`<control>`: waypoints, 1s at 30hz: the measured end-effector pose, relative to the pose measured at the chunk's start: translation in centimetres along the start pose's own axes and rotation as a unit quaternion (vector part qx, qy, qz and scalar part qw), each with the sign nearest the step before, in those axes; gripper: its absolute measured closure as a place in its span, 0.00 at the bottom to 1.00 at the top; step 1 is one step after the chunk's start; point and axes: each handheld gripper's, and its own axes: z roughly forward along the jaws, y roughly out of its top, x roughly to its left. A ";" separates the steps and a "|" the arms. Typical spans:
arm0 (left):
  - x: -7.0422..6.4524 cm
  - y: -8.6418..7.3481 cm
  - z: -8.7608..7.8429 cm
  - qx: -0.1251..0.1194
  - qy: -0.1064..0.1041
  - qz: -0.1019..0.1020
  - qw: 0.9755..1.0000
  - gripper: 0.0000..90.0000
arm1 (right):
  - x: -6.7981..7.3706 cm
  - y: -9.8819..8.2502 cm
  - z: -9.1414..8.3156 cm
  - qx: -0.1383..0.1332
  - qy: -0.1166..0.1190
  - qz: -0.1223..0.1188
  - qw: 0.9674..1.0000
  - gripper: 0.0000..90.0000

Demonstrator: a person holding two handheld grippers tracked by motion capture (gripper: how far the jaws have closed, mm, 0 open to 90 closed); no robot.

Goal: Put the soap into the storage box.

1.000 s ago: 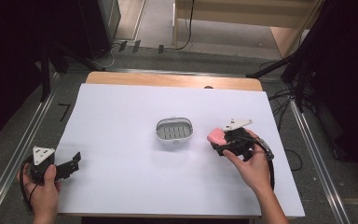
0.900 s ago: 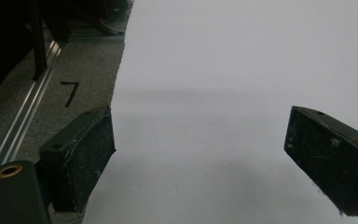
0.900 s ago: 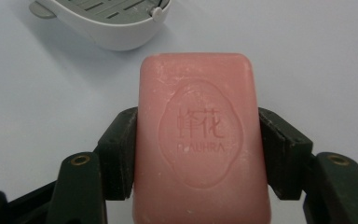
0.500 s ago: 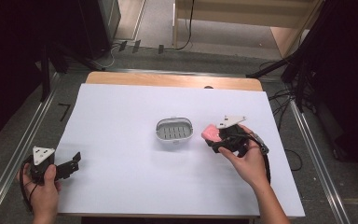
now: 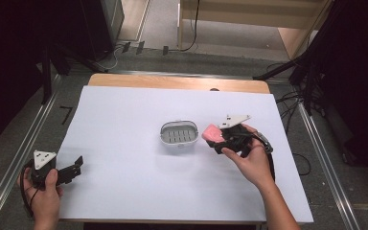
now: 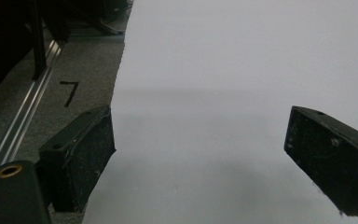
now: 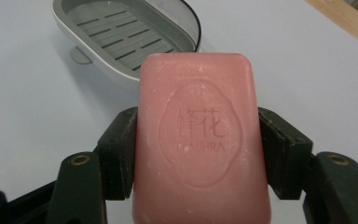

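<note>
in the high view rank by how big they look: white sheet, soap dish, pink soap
1. white sheet
2. soap dish
3. pink soap, partly hidden by the right gripper holding it, so it may look smaller than it is

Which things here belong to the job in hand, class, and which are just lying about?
In the job: pink soap bar, clamped in the right gripper; grey soap dish, empty.

Lying about: left gripper, open and idle; white sheet; floor cables.

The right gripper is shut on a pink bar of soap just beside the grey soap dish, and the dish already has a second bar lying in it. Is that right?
Not quite. The right gripper is shut on the pink soap bar beside the grey soap dish, but the dish is empty: the right gripper view shows its bare slotted floor.
</note>
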 end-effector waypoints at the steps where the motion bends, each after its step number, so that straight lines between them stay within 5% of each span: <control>1: 0.0 0.0 0.0 0.000 0.000 0.000 1.000 0.10 | 0.0 0.2 0.0 -0.001 0.006 0.000 1.000 0.43; 30: 0.0 0.0 0.0 0.000 -0.001 -0.002 1.000 0.10 | 0.1 3.1 1.5 -0.017 0.038 -0.083 0.996 0.43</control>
